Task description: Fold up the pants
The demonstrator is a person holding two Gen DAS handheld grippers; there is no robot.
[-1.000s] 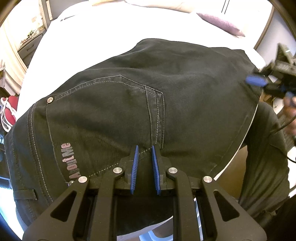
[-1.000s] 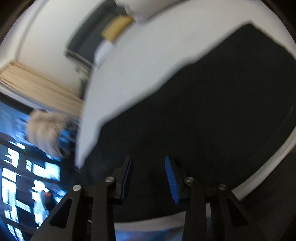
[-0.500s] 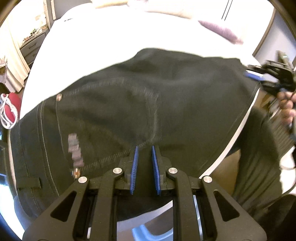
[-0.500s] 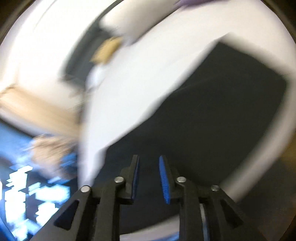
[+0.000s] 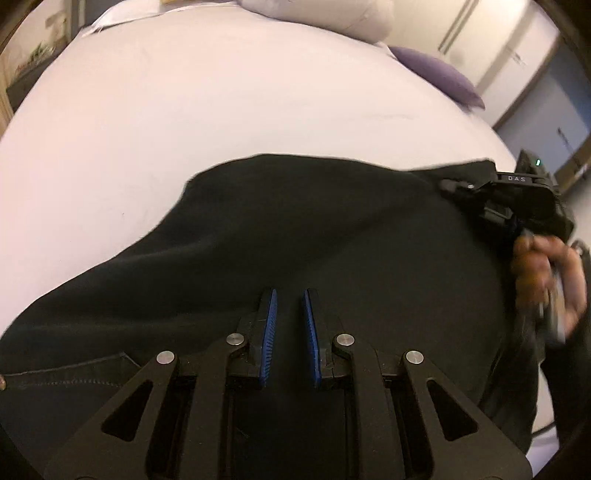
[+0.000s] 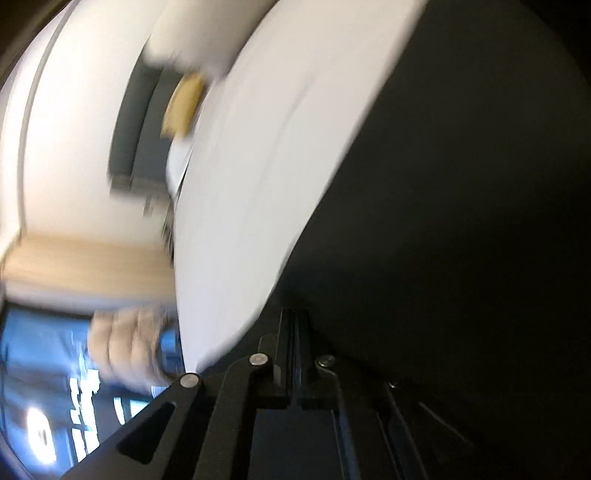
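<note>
Close in, the left gripper (image 5: 289, 332) hangs over the black jeans (image 5: 332, 240), its blue pads a narrow slit apart. Dark denim fills the gap, but whether the pads pinch it I cannot tell. The jeans lie spread on the white bed (image 5: 221, 110), stitched seam at the near left. Denim like this is heavy, soft and floppy, not slippery; it will sag between two holds, so edges and corners are the places to grab. At the far right edge, the right gripper (image 6: 295, 325) has its jaws pressed fully together, seemingly on the fabric's edge, though blur hides it. Pillows (image 5: 325, 14) sit beyond.
</note>
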